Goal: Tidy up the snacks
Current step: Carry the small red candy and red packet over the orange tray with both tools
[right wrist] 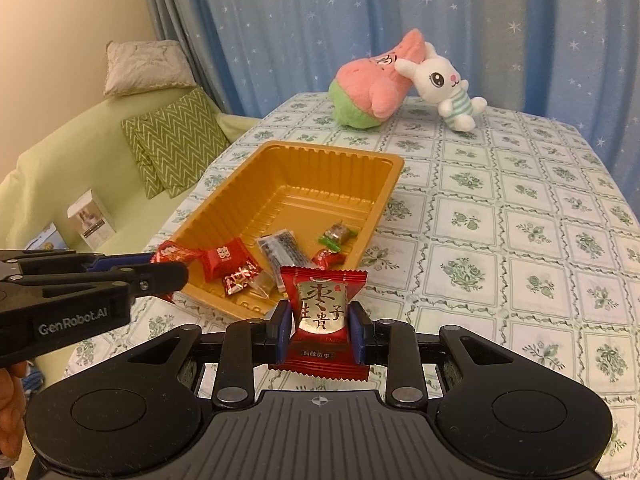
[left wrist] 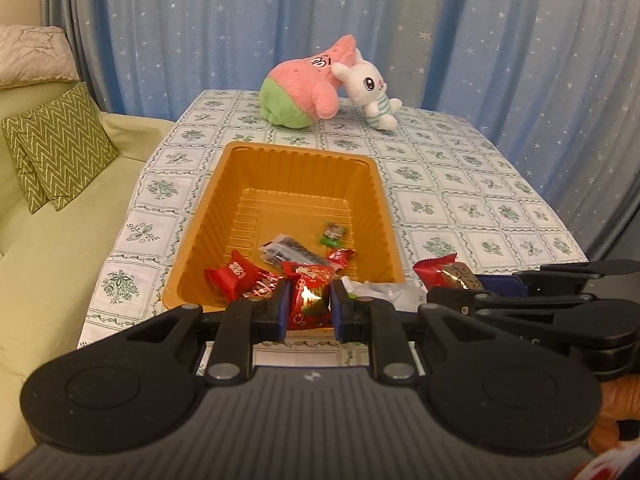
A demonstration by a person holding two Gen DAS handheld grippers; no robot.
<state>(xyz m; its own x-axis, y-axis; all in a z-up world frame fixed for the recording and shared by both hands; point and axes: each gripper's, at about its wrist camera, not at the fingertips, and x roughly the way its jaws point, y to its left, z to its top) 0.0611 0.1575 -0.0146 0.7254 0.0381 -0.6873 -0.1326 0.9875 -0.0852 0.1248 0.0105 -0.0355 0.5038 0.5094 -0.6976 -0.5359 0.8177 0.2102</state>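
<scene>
- Gripping: my left gripper [left wrist: 309, 307] has its jaws clamped on a red floral snack packet [left wrist: 310, 300], pinched from both sides, at the near rim of the tray.
- Gripping, second item: my right gripper [right wrist: 321, 334] has its jaws clamped on a red date-candy packet [right wrist: 322, 314] with a gold label, held upright and face-on to the camera, just short of the tray's near corner.
- Orange plastic tray [left wrist: 288, 172], ribbed walls, rectangular, on the bench; far half bare.
- Tray contents, near end: one red wrapped candy [left wrist: 232, 274]; one clear packet with dark contents [left wrist: 286, 251]; one small green-ended sweet [left wrist: 333, 234]; one small red sweet [left wrist: 340, 256]; one red-and-clear wrapper [right wrist: 240, 278].
- White packet [left wrist: 384, 292] outside the tray, just right of my left jaws; whether it rests on the bench I cannot tell.
- Bench covered by a white tablecloth [right wrist: 520, 240] with a green floral grid.
- Pink-and-green plush [left wrist: 304, 88] at the far end of the bench, lying on its side.
- White rabbit plush [left wrist: 372, 88] in a striped top, leaning against the pink one.
- Blue star-print curtain [left wrist: 200, 20] behind the bench.
- Pale green sofa [left wrist: 48, 240] left of the bench, carrying zigzag cushions [left wrist: 60, 148], a grey pillow [right wrist: 144, 66] and a small white box [right wrist: 92, 224].
</scene>
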